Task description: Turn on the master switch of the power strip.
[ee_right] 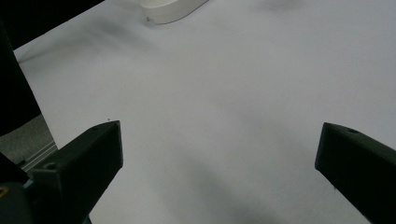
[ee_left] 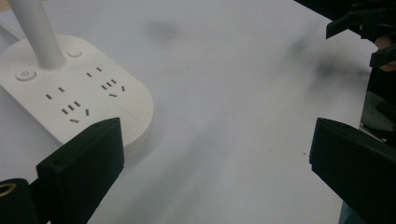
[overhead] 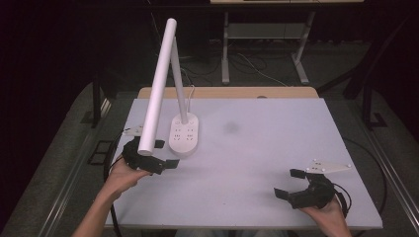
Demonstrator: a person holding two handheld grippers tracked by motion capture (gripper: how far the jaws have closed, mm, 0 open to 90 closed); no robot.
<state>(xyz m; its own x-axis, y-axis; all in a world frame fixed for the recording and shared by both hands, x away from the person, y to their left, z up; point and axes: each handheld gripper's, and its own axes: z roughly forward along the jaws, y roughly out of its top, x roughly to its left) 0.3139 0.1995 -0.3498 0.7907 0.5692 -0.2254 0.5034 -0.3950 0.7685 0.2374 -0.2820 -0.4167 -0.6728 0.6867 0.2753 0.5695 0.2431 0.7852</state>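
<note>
White desk lamp point(overhead: 185, 134) stands on the counter point(overhead: 257, 148), at its left side. Its long tube head slants up over the left gripper point(overhead: 165, 154). That gripper sits low, just beside the lamp base, its fingers point(ee_left: 79, 163) spread wide with nothing between them. The right gripper point(overhead: 289, 182) rests at the near right, well apart from the lamp, fingers released too.

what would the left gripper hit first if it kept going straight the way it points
Probably nothing close: the left gripper, jaws open, points across bare table, with the lamp base off to one side. The right gripper lies far ahead.
</note>
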